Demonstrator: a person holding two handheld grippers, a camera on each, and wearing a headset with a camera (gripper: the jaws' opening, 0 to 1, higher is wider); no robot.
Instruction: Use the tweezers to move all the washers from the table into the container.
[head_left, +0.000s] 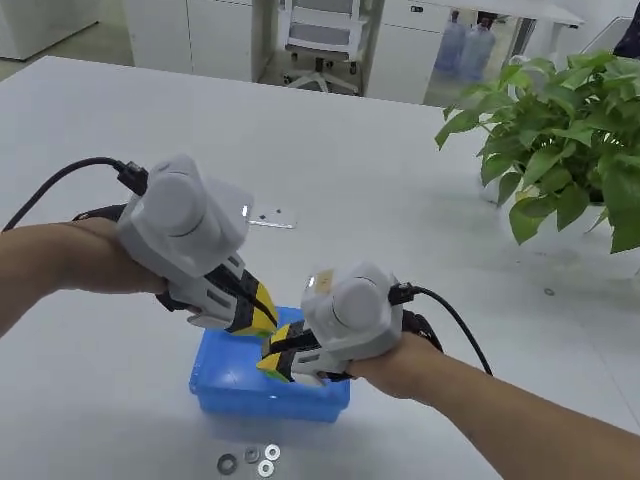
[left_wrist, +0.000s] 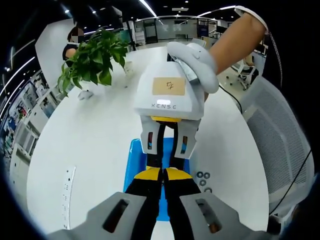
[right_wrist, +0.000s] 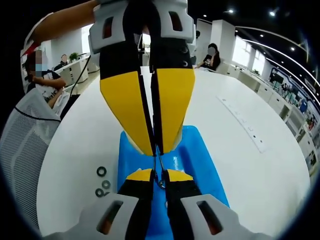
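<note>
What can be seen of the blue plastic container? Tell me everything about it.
The blue plastic container is a rectangular open-topped box, glossy, with rounded corners. It sits flat on the white table. The left gripper and the right gripper meet tip to tip just above it, thin tweezers between them, hiding much of its inside. Three small metal washers lie on the table beside it, not touching it.

I see the left gripper (head_left: 264, 320) and the right gripper (head_left: 271, 364) meeting tip to tip over the blue container (head_left: 230, 395), with the tweezers (right_wrist: 158, 166) between them, so its opening is mostly covered. The plant (head_left: 570, 140) closes the upper right. The table (head_left: 130, 110) at upper left lies open.
</note>
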